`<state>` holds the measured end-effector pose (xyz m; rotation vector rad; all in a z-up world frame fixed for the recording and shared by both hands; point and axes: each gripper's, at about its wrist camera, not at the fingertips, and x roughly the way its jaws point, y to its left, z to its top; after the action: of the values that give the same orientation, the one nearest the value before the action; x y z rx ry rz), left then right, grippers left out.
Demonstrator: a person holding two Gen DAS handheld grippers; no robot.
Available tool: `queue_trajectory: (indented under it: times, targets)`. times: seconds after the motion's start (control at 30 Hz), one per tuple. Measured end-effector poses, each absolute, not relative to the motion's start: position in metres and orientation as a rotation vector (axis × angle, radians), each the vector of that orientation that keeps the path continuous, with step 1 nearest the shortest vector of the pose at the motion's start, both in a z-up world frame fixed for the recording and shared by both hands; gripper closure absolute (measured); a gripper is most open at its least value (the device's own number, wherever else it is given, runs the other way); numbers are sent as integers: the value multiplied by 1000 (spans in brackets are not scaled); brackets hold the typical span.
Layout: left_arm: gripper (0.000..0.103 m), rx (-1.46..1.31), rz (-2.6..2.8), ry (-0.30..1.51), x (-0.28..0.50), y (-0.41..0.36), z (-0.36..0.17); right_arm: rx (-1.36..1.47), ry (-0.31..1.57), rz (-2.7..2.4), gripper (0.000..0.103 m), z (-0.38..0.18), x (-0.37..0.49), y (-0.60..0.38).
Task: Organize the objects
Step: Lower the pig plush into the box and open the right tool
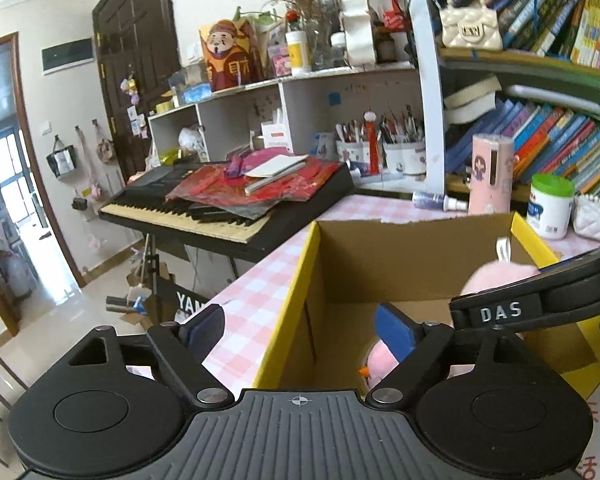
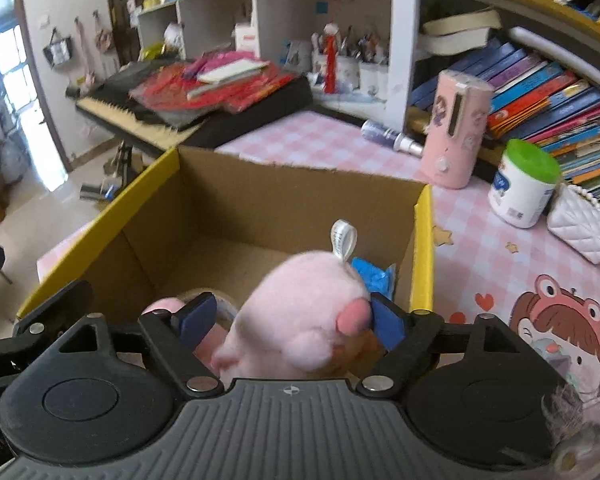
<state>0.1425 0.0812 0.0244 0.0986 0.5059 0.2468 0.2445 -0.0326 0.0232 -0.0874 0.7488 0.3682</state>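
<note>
Between the right gripper's [image 2: 290,322] blue pads sits the pink plush toy [image 2: 300,320], over the near end of the cardboard box [image 2: 260,200], inside the yellow rim. Looks released: left pad [image 2: 194,320] stands clear of the fur, right pad [image 2: 388,322] just brushes a pink foot; no squeeze visible. Appears to be dropping onto another pink soft thing [image 2: 166,305] on the box floor, beside a crumpled blue bit [image 2: 374,276]. Left gripper [image 1: 300,330] spread wide too, empty, straddling the box's near-left yellow wall [image 1: 296,300].

To finish the drop well: keep both sets of jaws wide, lift straight up and back, avoid snagging the white ribbon loop [image 2: 343,240] or dragging the toy out on the right pad. Mind the other gripper's black arm crossing close at the right of the left view [image 1: 540,304]. Next candidates on the pink checked tablecloth [image 2: 320,140]: spray bottle [image 2: 392,138], pink cylinder [image 2: 456,132], green-lidded tub [image 2: 524,184], white quilted purse [image 2: 580,228].
</note>
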Motion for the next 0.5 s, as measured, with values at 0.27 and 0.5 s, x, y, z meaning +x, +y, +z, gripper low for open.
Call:
queue_trajectory:
  times: [0.27, 0.5]
  targets:
    - [16, 61, 242, 482, 124, 87, 30, -85, 645, 331, 22, 44, 214, -36]
    - [13, 51, 233, 484, 101, 91, 31, -144, 507, 249, 16, 58, 171, -32]
